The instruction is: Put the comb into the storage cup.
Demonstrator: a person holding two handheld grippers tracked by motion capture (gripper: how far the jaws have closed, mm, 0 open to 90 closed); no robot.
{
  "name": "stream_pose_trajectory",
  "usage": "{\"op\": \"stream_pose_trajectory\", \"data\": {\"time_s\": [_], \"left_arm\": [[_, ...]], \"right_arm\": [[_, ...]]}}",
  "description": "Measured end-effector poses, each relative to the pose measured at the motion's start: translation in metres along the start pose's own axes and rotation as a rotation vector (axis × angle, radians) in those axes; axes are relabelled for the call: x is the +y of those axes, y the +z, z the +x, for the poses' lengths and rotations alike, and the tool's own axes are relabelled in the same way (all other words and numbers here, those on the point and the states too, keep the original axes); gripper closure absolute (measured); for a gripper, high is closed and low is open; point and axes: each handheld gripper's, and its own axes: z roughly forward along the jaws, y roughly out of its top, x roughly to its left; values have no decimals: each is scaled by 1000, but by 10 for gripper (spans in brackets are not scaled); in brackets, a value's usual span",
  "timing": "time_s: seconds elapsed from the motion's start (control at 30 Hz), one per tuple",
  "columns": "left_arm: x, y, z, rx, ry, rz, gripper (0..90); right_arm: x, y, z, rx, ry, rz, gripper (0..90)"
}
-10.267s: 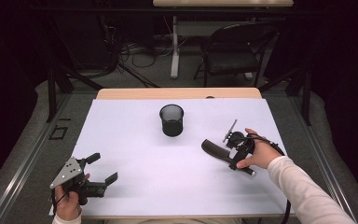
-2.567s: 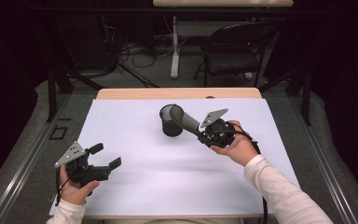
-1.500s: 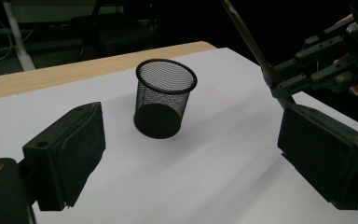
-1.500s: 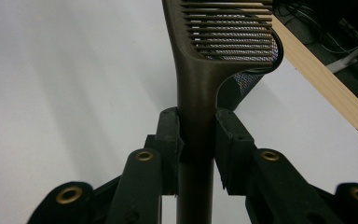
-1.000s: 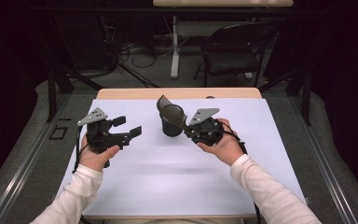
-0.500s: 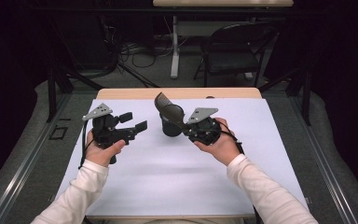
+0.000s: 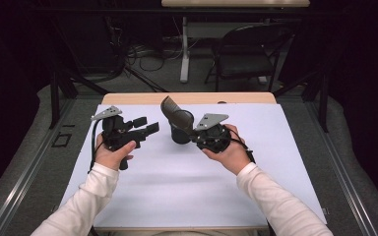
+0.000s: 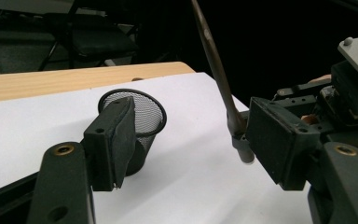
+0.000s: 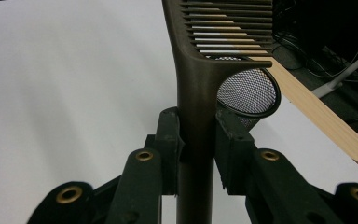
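Dark floor, cables and a folding chair [image 7: 248, 56] lie beyond the white-covered counter [image 7: 187, 191], whose wooden far edge shows past the sheet. Toward that far edge, near its middle, stands a black mesh cup [image 7: 181, 129], upright. A brown comb [image 9: 205, 70] is clamped by its handle in the right tongs [image 7: 200, 135], both pads pressing on the handle; its toothed end slants up and away over the cup's rim, and in the left gripper view the handle's butt [image 8: 244, 151] hangs free above the sheet, just beside the cup. The right hand [image 7: 229, 150] holds those tongs close on the cup's right. The left tongs [image 7: 146, 126] hover on the cup's left, near it but apart; their jaws have just been closing, still stand apart, and grip nothing. White sleeves come in from the counter's near edge.
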Motion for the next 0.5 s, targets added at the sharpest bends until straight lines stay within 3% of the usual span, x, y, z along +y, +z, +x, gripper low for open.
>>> {"op": "stream_pose_trajectory", "data": {"time_s": [0.5], "left_arm": [[3, 15, -3, -29, -61, 19, 413]], "right_arm": [[2, 5, 5, 3, 1, -8, 727]]}}
